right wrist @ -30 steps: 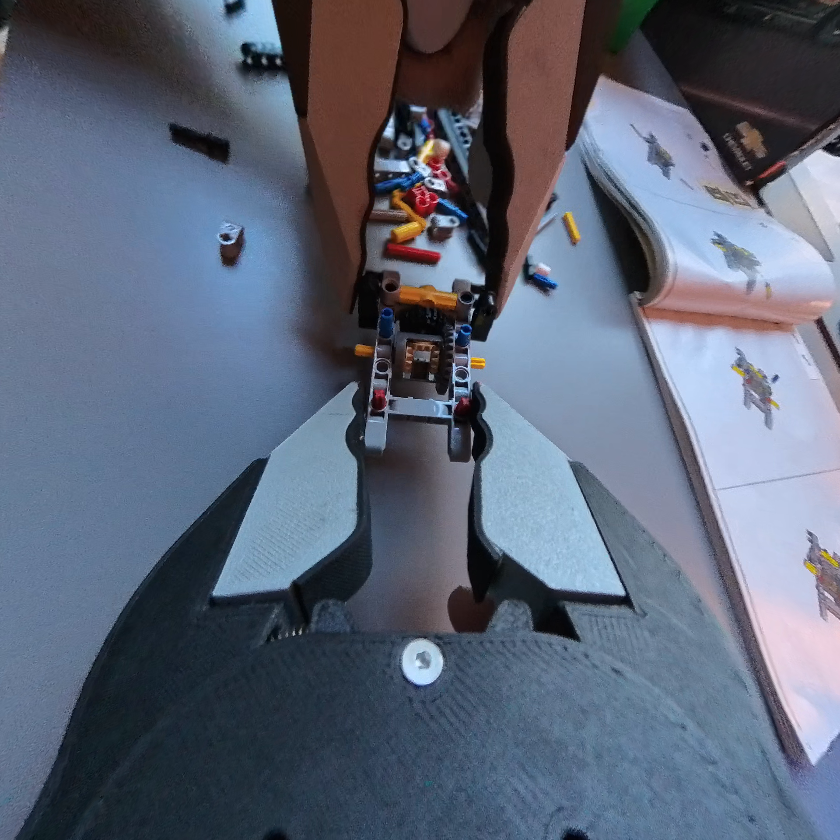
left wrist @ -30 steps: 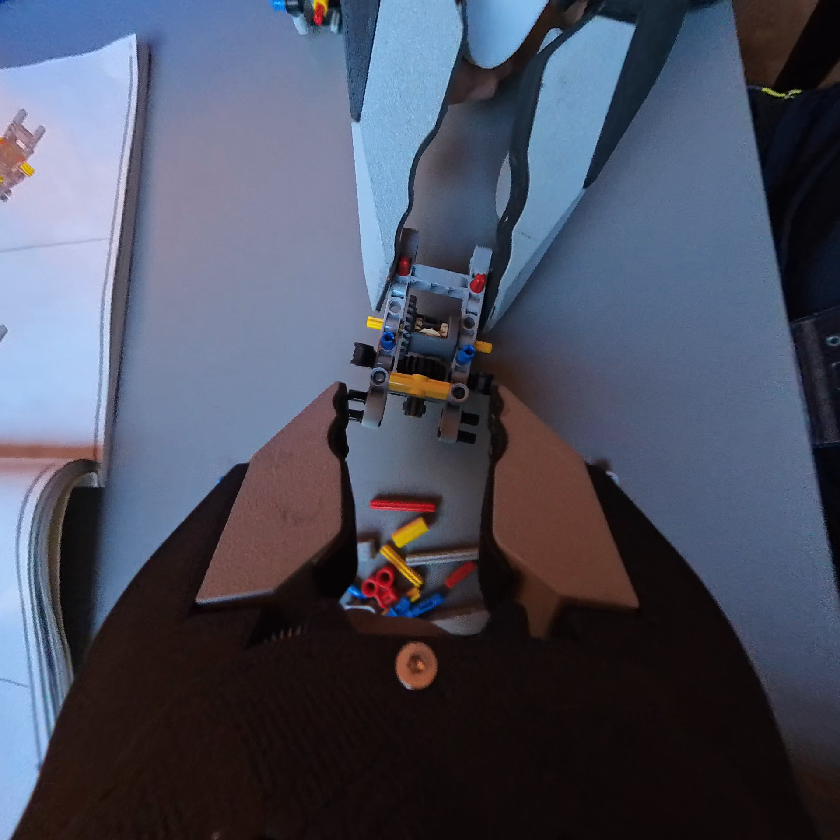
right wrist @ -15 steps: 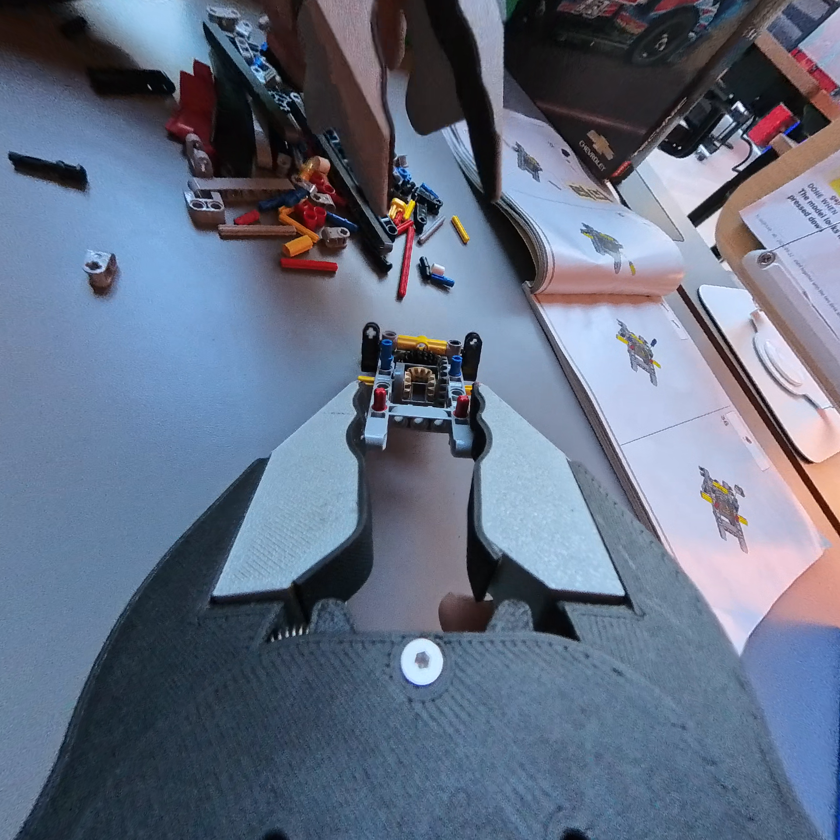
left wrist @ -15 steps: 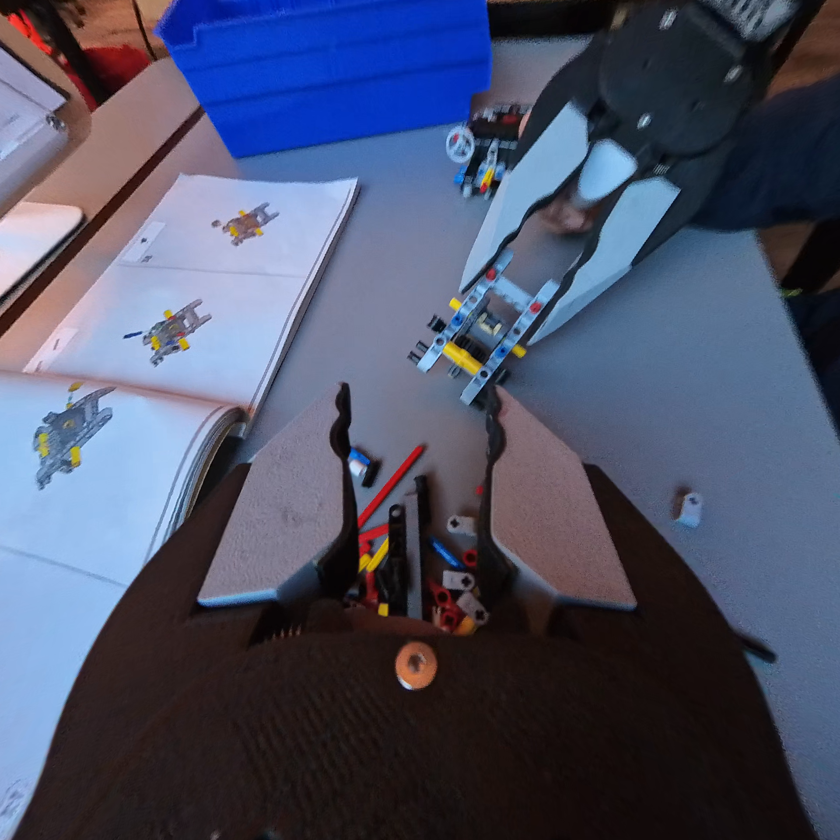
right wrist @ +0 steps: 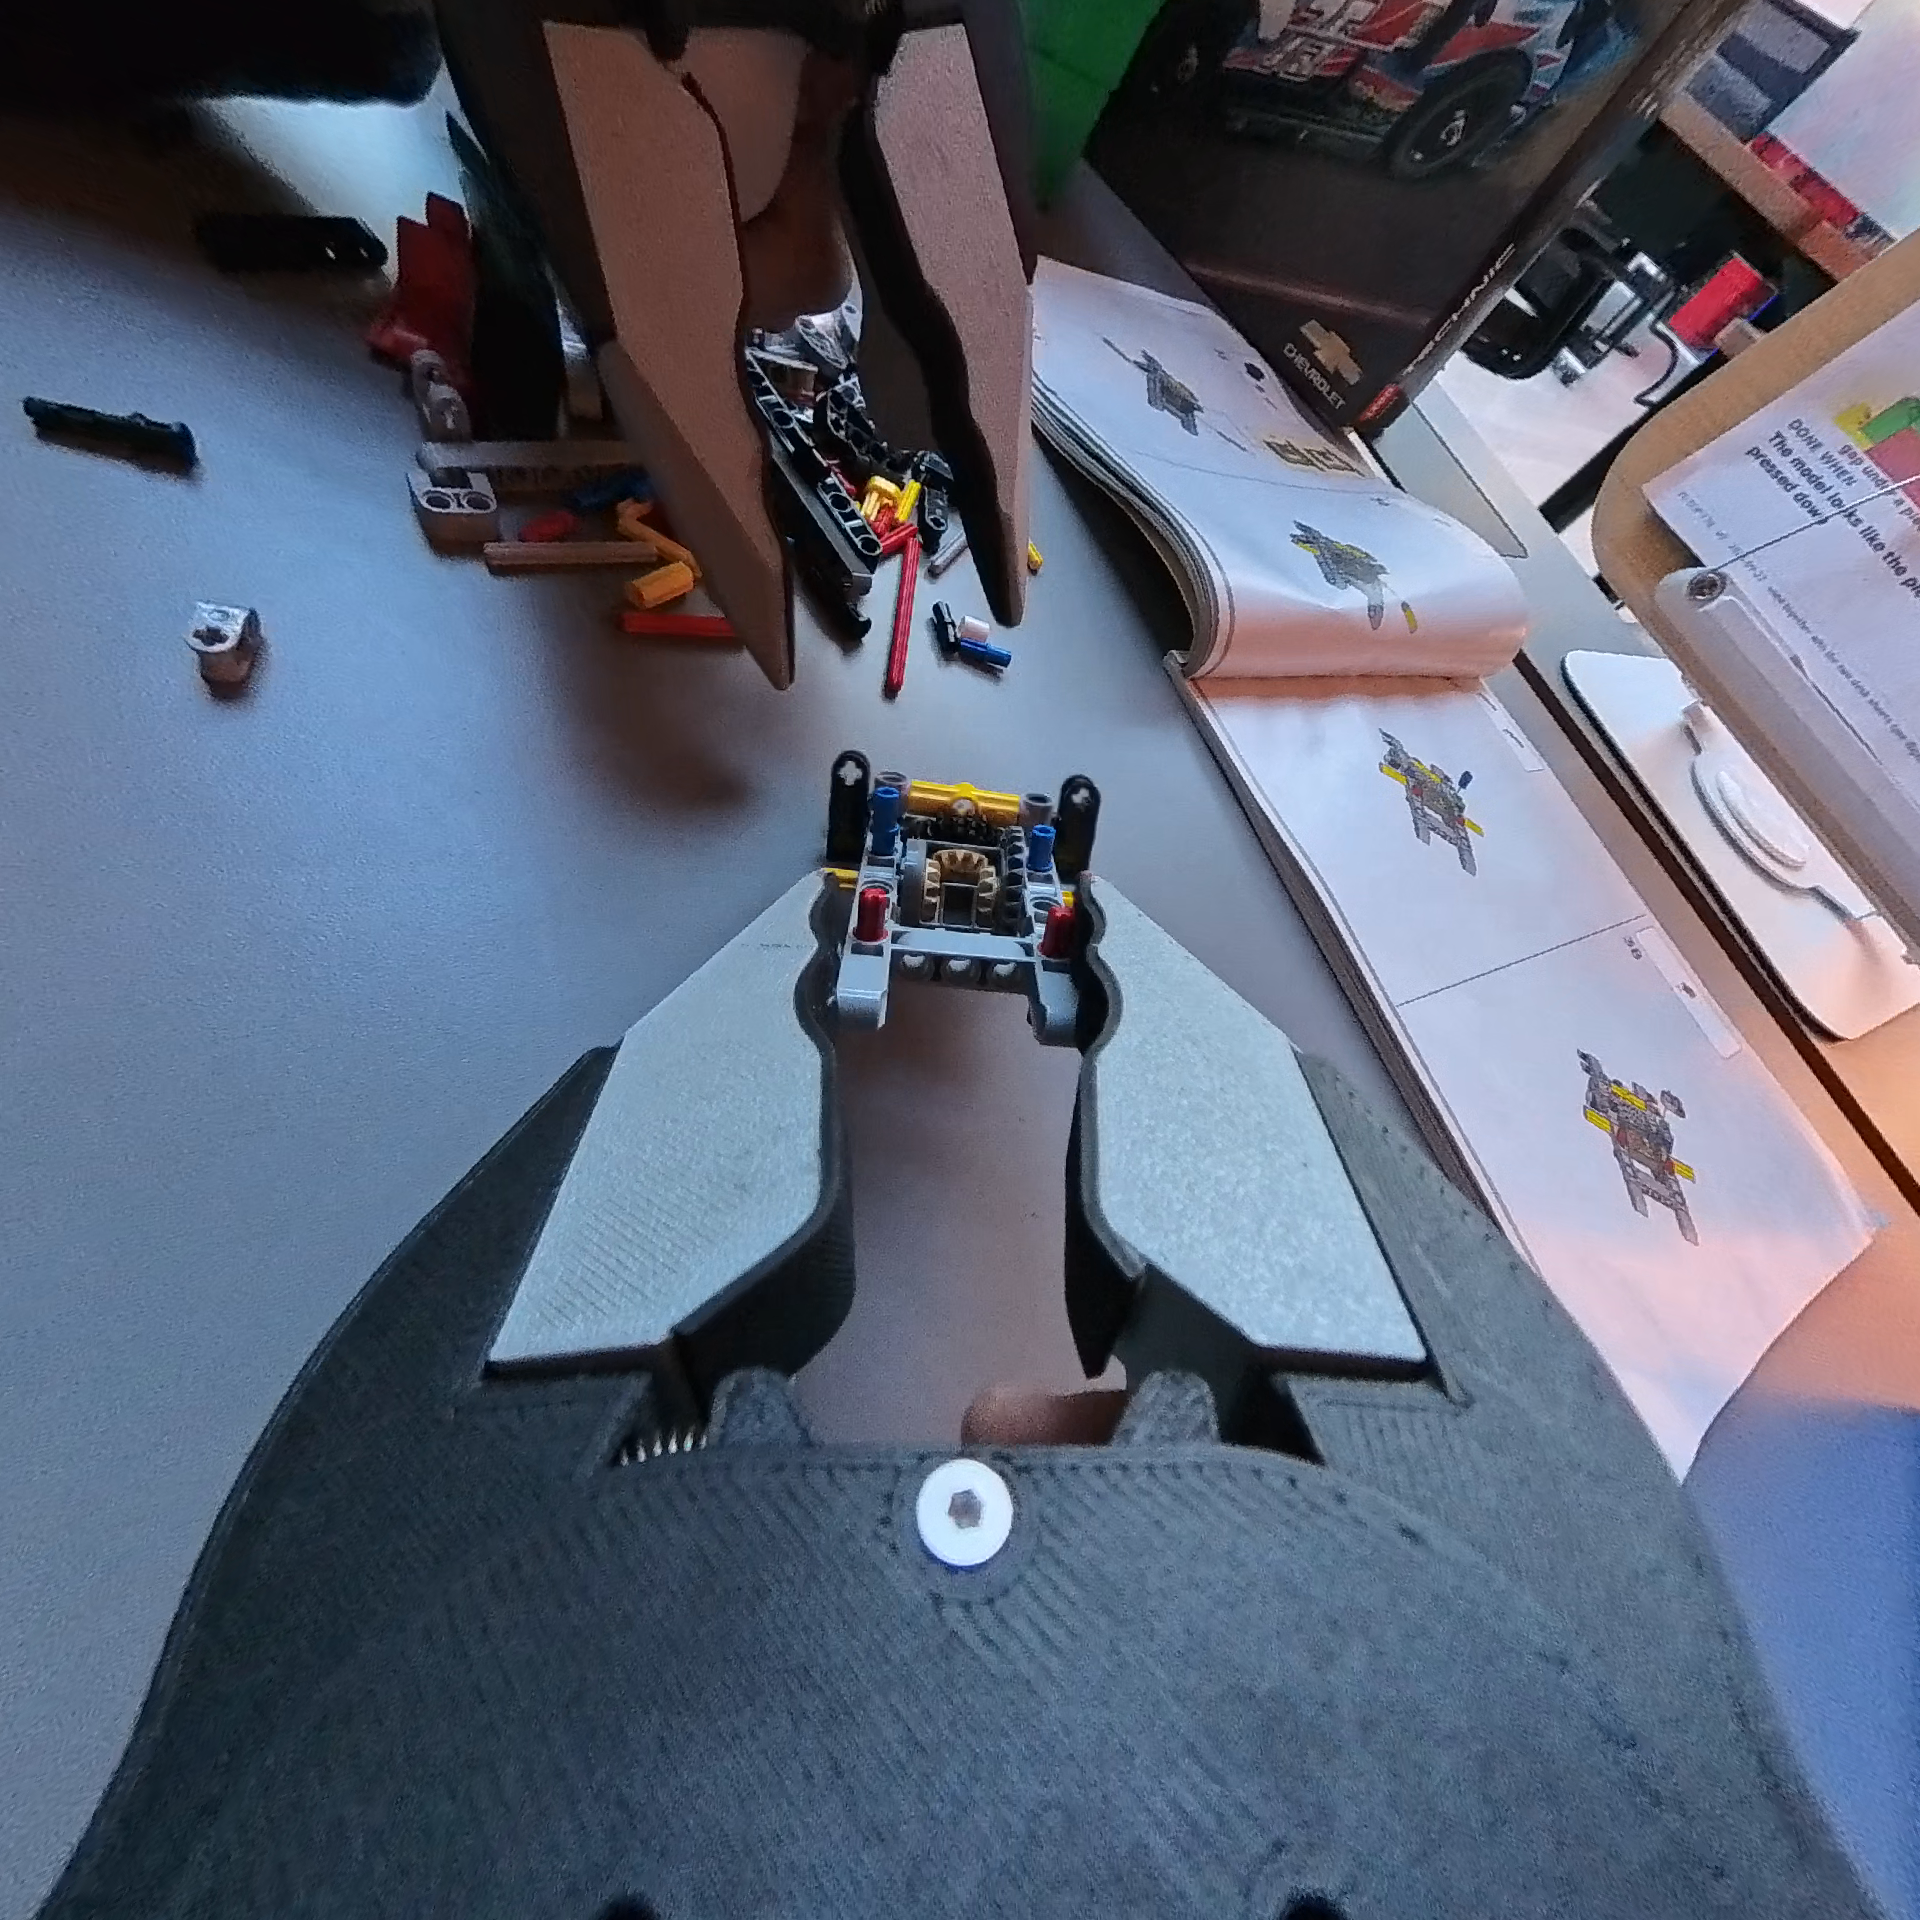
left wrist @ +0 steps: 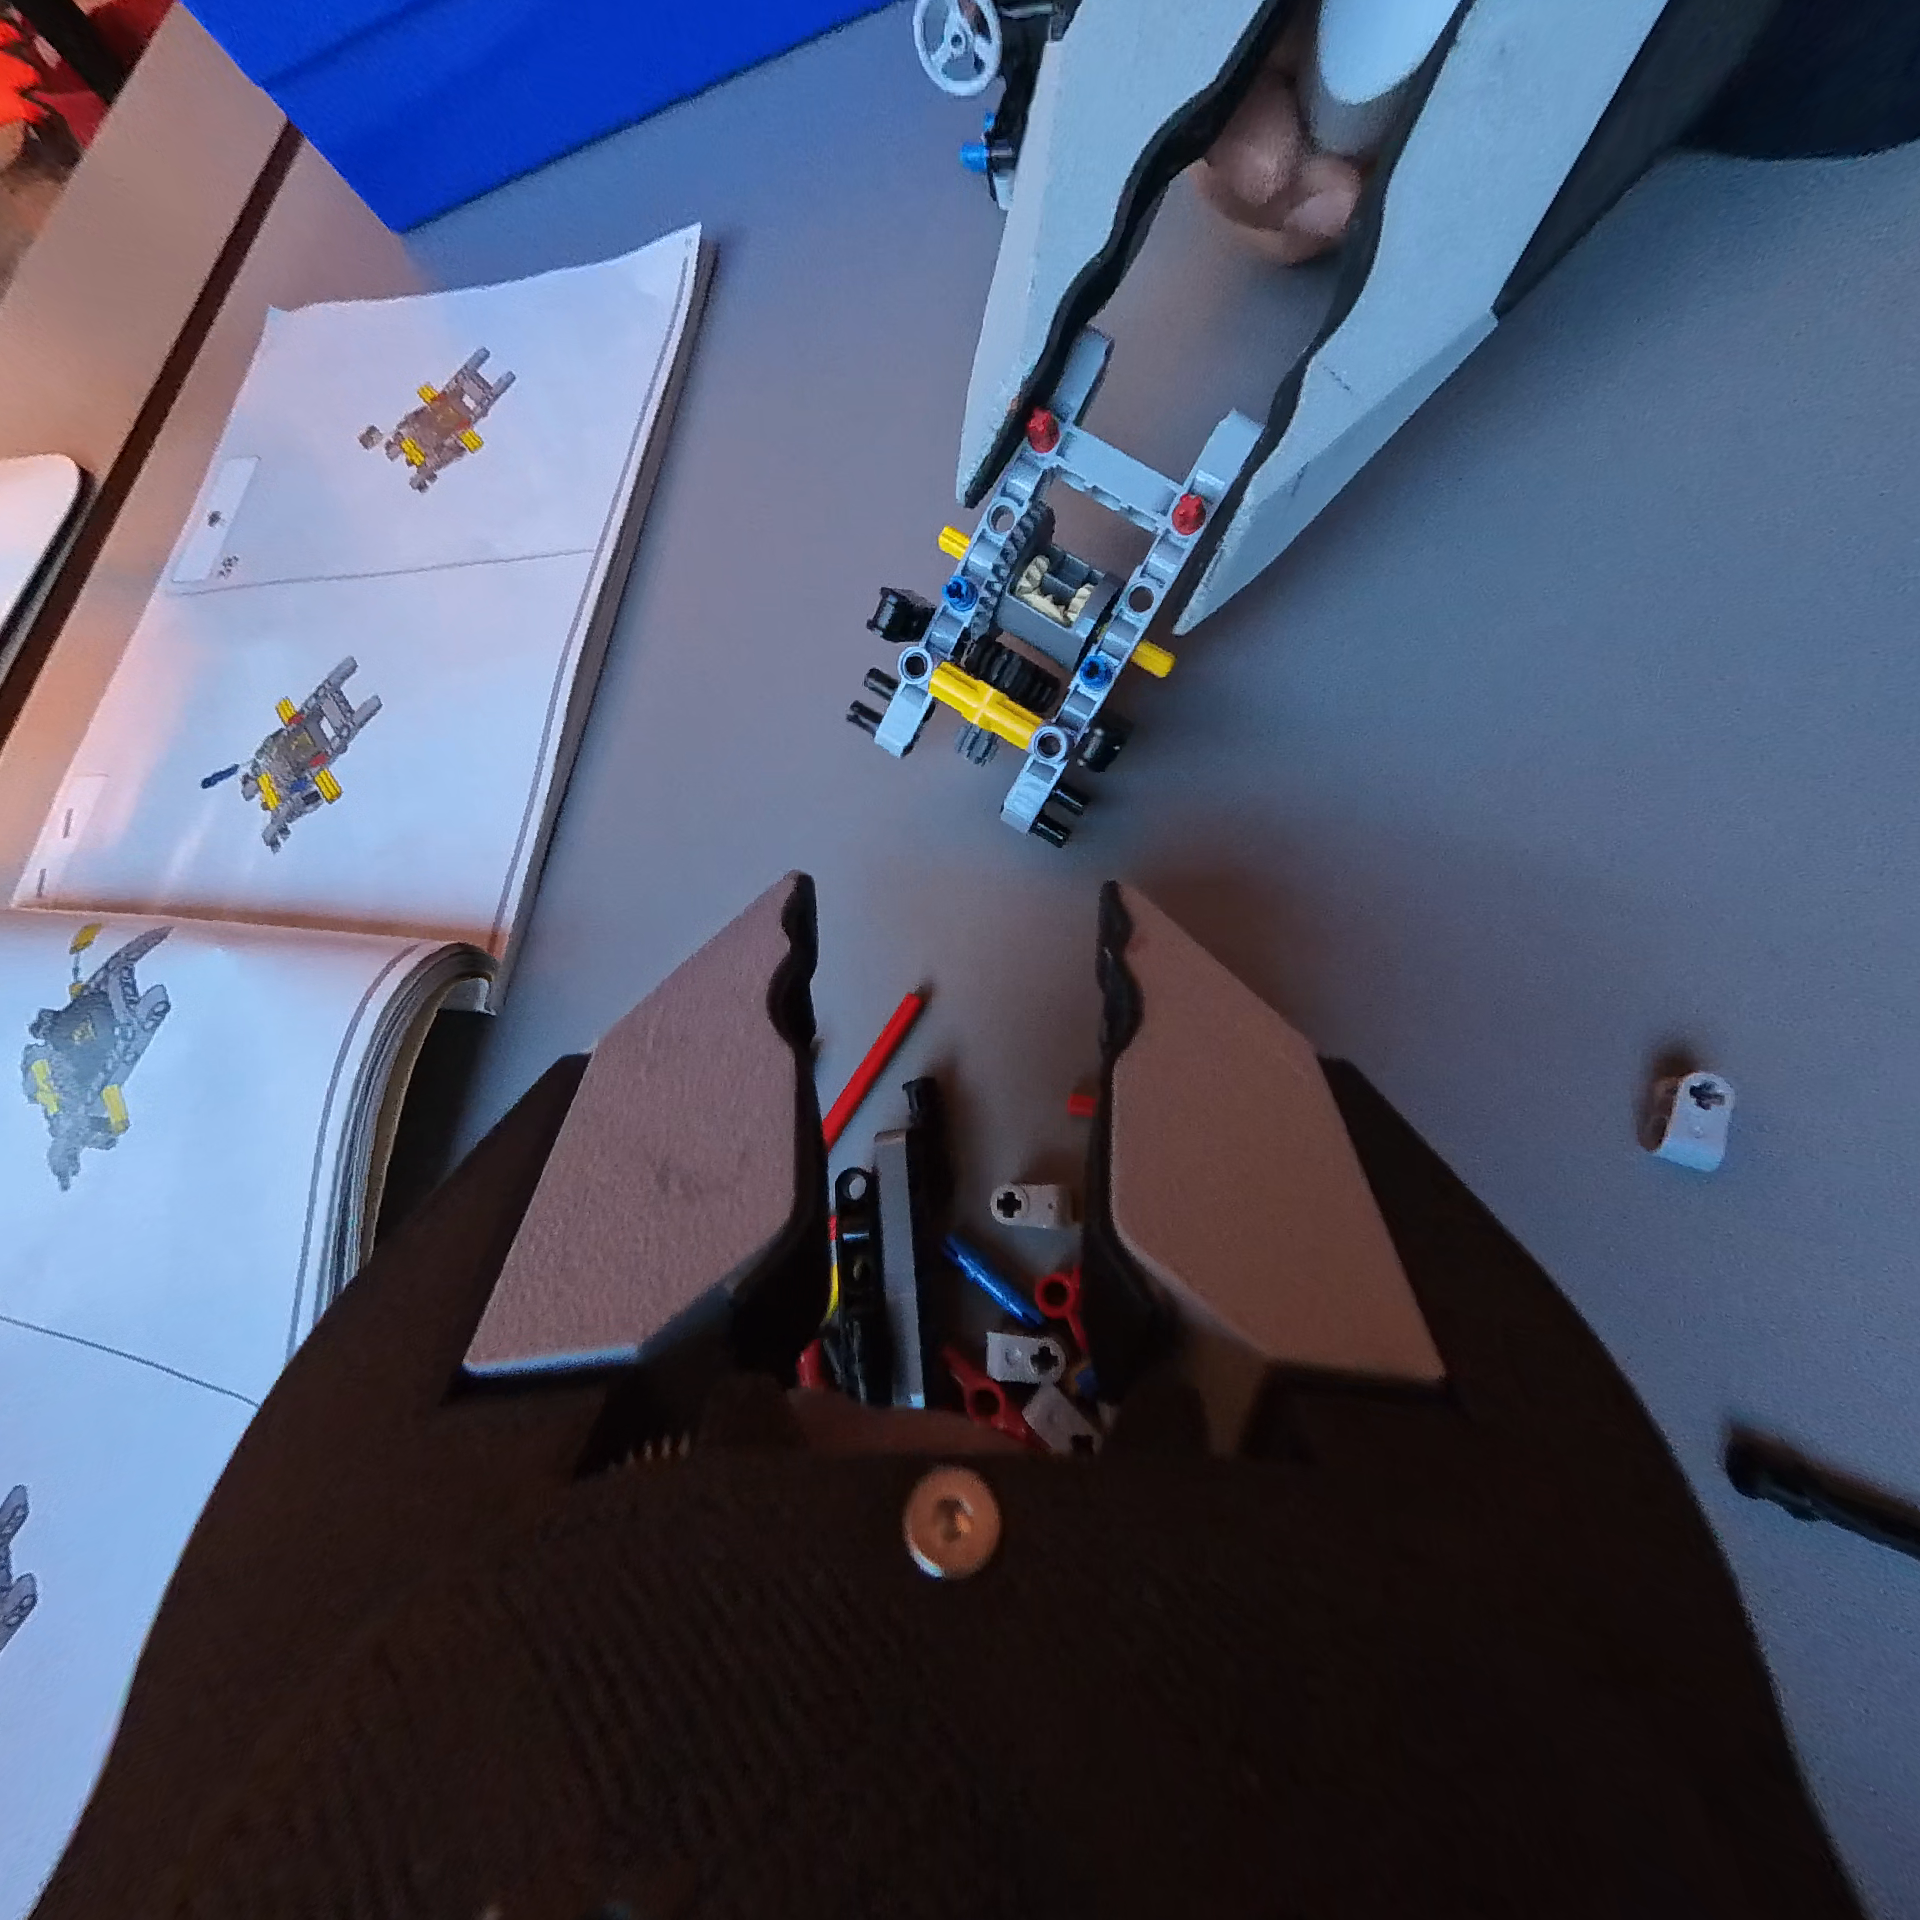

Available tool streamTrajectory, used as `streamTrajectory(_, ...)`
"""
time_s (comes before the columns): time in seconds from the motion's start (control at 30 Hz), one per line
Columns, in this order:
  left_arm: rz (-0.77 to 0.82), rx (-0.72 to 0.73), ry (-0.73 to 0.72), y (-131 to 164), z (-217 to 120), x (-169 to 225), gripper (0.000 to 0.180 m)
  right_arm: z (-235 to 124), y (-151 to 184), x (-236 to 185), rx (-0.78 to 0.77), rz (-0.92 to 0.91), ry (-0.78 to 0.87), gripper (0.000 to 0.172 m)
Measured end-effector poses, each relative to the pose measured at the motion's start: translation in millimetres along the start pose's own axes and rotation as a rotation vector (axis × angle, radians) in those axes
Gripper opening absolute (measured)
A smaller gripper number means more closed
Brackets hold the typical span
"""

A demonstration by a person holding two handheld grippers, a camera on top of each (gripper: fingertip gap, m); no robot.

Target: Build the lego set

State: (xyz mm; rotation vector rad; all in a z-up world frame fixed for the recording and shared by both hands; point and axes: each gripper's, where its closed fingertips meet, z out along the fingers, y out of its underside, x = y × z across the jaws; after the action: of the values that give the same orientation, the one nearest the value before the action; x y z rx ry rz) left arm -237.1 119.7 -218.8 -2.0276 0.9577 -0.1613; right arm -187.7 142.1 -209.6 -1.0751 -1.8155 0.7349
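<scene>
Risk lay with the grey brick frame, resting on the tabletop and clamped only at its rear beams by the right claw, which could pivot loose, while the left claw hung open and empty above scattered loose parts.

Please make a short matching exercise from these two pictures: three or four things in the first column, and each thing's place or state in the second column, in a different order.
1. right gripper
2. left gripper
3. open booklet
4. small grey piece

a. lies alone on the grey table
b. open above loose pieces
c. shows printed drawings
d. closed on the brick frame

Pairs: 1-d, 2-b, 3-c, 4-a
</scene>
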Motion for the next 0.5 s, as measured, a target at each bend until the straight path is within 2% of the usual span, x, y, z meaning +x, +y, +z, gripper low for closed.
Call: streamTrajectory(0.5, -0.010, -0.020, -0.051, 4.6, -0.2, -9.7, 0.046, 2.0, 2.3, 1.3, -0.014, -0.008, 0.015, 0.042)
